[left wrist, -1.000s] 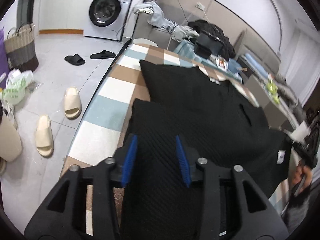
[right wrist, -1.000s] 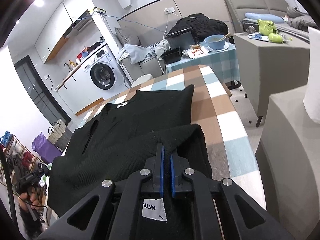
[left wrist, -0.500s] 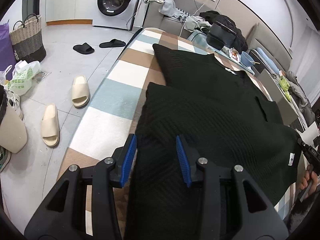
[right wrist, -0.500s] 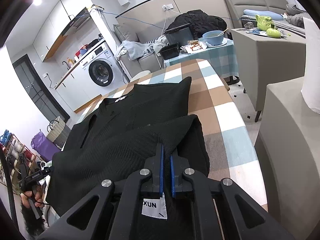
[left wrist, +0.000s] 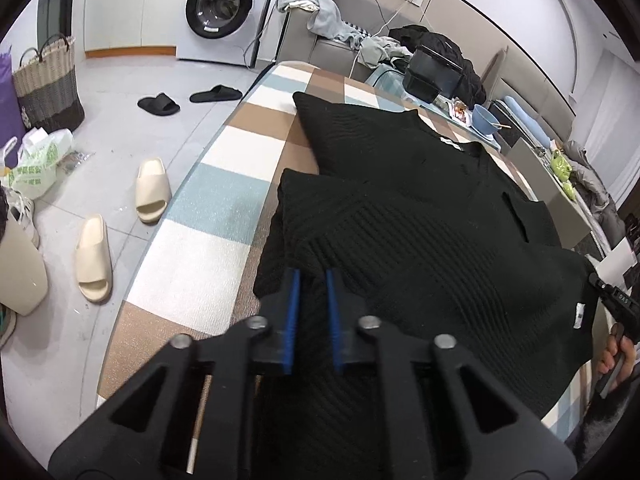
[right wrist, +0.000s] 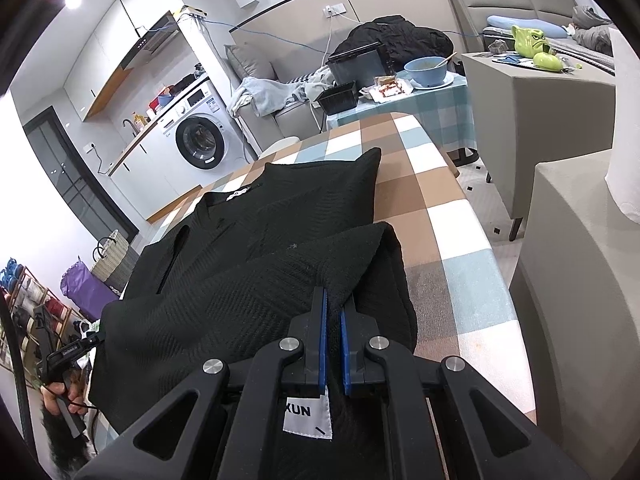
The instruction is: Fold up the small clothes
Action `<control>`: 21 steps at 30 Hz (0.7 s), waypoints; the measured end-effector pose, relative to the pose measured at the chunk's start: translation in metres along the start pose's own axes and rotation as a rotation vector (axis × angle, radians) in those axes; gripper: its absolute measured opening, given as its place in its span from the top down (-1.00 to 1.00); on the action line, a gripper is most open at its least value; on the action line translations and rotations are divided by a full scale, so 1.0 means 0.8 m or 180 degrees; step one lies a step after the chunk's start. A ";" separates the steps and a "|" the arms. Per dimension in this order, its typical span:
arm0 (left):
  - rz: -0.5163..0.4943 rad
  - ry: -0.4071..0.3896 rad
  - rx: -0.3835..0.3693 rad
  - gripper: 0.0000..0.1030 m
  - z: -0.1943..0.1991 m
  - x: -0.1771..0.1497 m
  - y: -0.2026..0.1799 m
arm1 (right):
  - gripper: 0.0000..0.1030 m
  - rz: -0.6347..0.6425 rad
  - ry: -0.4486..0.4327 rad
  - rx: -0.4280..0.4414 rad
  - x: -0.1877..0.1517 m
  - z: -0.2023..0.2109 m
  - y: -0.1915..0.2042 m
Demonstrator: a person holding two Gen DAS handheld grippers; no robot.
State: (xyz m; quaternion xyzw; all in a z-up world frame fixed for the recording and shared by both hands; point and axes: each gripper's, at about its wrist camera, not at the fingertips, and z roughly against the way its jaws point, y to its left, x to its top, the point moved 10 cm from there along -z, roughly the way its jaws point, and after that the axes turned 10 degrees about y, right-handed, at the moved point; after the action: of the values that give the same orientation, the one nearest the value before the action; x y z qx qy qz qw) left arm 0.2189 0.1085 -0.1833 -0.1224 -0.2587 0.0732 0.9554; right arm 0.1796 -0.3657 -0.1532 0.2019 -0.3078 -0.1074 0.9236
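A black ribbed knit top [left wrist: 420, 240] lies on the checked table [left wrist: 208, 264], its lower part folded up over the body. My left gripper [left wrist: 311, 276] is closing its blue pads on the folded near-left edge, with fabric pinched between them. In the right wrist view the same top [right wrist: 248, 280] spreads to the left, and my right gripper [right wrist: 333, 304] is shut on the near-right corner of the fold. A white label [right wrist: 308, 416] hangs just below its fingers. A hand [left wrist: 616, 348] shows at the right edge of the left wrist view.
Beige slippers [left wrist: 120, 220] and black slippers [left wrist: 188, 100] lie on the floor left of the table. A washing machine [left wrist: 224, 4], a woven basket [left wrist: 48, 84] and a sofa with clothes [left wrist: 332, 20] stand beyond. A grey cabinet [right wrist: 560, 280] is close on the right.
The left gripper's jaws have come together on the folded edge of the black top, after standing apart over it. It also sank a little toward the fabric. The right gripper has kept still.
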 end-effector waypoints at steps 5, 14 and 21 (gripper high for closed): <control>0.0000 -0.0142 -0.0018 0.98 0.016 0.010 -0.005 | 0.90 0.0115 -0.0147 -0.0026 0.005 0.010 0.005; -0.0122 -0.0386 -0.0103 0.98 0.045 0.061 -0.027 | 0.91 0.0297 -0.0291 -0.0075 0.047 0.015 0.024; -0.0086 -0.0344 0.0018 0.98 0.015 0.098 -0.021 | 0.91 0.0148 -0.0025 -0.0601 0.061 -0.036 0.008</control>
State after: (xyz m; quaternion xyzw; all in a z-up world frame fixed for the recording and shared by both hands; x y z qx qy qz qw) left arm 0.2810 0.1105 -0.1316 -0.1120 -0.3113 0.0675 0.9413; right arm 0.2360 -0.3666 -0.1456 0.1063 -0.3045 -0.1153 0.9395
